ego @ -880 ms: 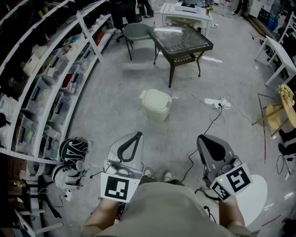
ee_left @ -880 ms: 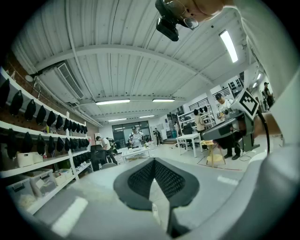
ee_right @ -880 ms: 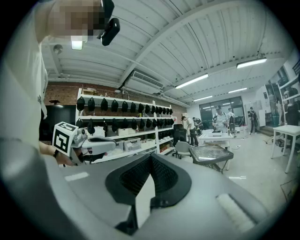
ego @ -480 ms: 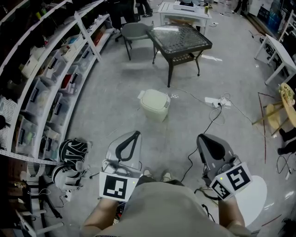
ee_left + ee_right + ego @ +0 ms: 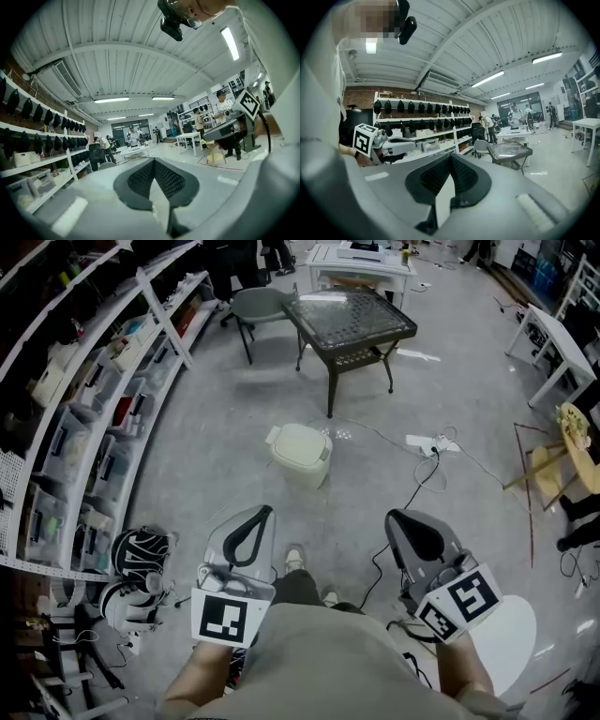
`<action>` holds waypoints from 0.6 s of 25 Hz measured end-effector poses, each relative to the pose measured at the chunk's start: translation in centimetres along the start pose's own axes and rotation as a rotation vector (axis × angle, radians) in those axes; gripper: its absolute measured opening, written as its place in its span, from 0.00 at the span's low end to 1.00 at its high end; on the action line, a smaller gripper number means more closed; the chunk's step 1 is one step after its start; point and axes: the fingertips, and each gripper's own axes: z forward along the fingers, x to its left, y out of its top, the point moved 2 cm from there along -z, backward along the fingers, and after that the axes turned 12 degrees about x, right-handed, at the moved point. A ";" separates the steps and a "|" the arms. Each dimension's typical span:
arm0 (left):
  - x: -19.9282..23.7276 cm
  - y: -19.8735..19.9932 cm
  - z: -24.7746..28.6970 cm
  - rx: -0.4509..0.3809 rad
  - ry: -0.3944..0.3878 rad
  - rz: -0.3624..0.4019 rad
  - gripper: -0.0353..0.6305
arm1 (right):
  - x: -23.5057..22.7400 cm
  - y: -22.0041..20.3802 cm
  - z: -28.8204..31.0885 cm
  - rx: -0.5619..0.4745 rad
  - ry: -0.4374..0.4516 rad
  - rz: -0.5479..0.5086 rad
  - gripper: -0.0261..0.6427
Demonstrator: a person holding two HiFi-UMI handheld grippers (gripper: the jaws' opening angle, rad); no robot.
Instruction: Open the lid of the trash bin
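Along the left edge, white shelving point(image 5: 89, 418) is seen running away from the viewer, packed with clear storage boxes. At its foot a black-and-white bag point(image 5: 141, 547) lies on the grey floor point(image 5: 206, 474).

The left gripper point(image 5: 256, 519) is held low and close to the body. In its own view the dark ribbed jaws are brought together at the tips and nothing is held between them.

Ahead, slightly left of centre, the trash bin point(image 5: 300, 456) stands on the floor, pale cream in colour. Its lid point(image 5: 302, 442) is seen lying flat and closed. It is well apart from both grippers, with the person's shoe point(image 5: 293, 559) between it and them.

Beyond the bin a black table point(image 5: 352, 320) stands, with a grey chair point(image 5: 258, 304) to its left.

The right gripper point(image 5: 405, 524) is likewise held low, its jaws closed on each other and empty.

Further right a white power strip point(image 5: 427, 442) lies on the floor, and a black cable point(image 5: 412, 498) trails from it toward the person. A wooden stool point(image 5: 553, 460) stands near the right edge.

The task is judged not yet begun: the bin has to be reached, and then the lid lifted. Open floor is left straight ahead; the cable on the right is judged the nearest thing to be avoided.
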 end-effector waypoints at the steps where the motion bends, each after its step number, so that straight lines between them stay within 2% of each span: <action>1: 0.2 0.1 0.2 -0.001 0.001 0.003 0.06 | -0.1 0.1 0.2 0.001 0.001 0.001 0.04; 8: 2.4 0.5 3.0 -0.005 0.000 0.000 0.06 | -1.9 0.9 3.7 0.017 0.004 -0.004 0.04; 15: 7.4 0.6 8.9 0.004 -0.012 -0.017 0.06 | -5.2 2.2 9.9 0.048 -0.024 0.014 0.04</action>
